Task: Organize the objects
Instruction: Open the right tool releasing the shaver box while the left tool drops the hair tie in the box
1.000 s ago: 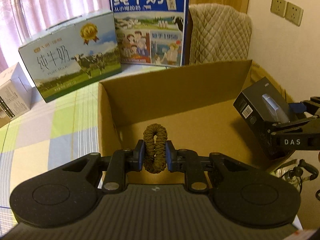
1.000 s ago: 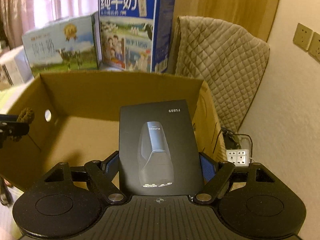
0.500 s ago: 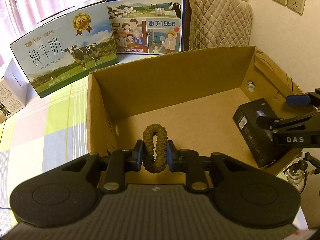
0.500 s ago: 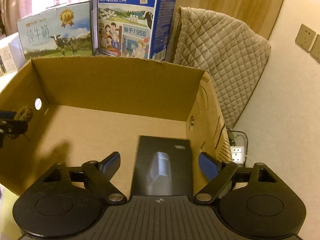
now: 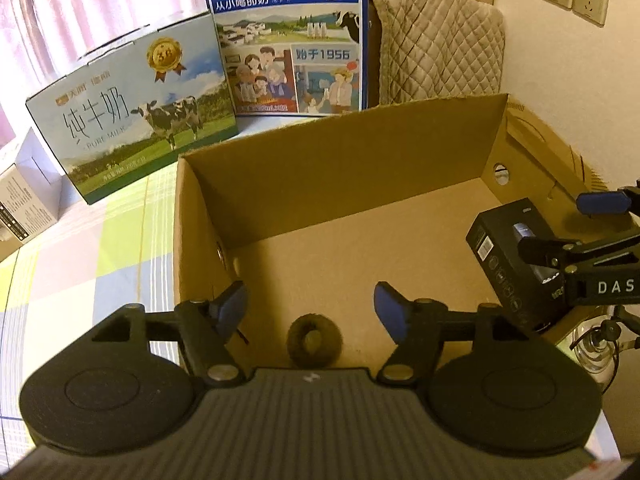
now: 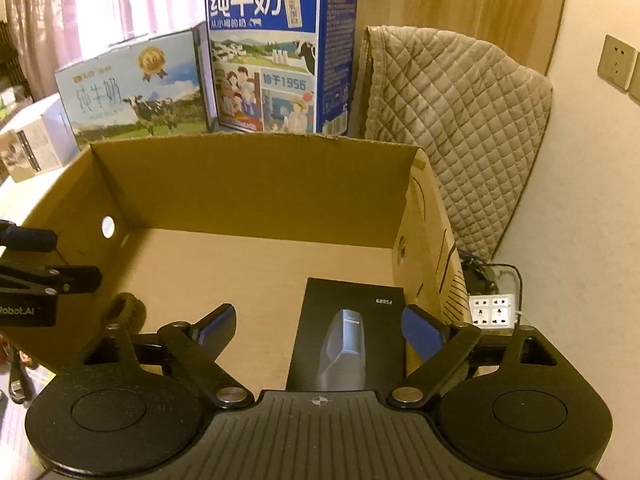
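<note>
You see a plain brown box [image 5: 344,168]. Inside it lie a dark brown ring [image 5: 315,341] and a black box [image 6: 352,340]. Behind the brown box stand a blue milk carton [image 6: 280,48], a sky-blue carton [image 5: 136,112] with a black-and-white cow, and a tan quilted cover [image 6: 452,128].

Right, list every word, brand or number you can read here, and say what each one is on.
"纯牛奶", "始于1956": blue milk carton.
"纯牛奶", "PURE MILK": pale milk carton; its medal number is blurred.
"FS889": black box, printed upside down in the right wrist view.
"DAS": right gripper.
"Robot.AI": left gripper.
White box: print too small.
</note>
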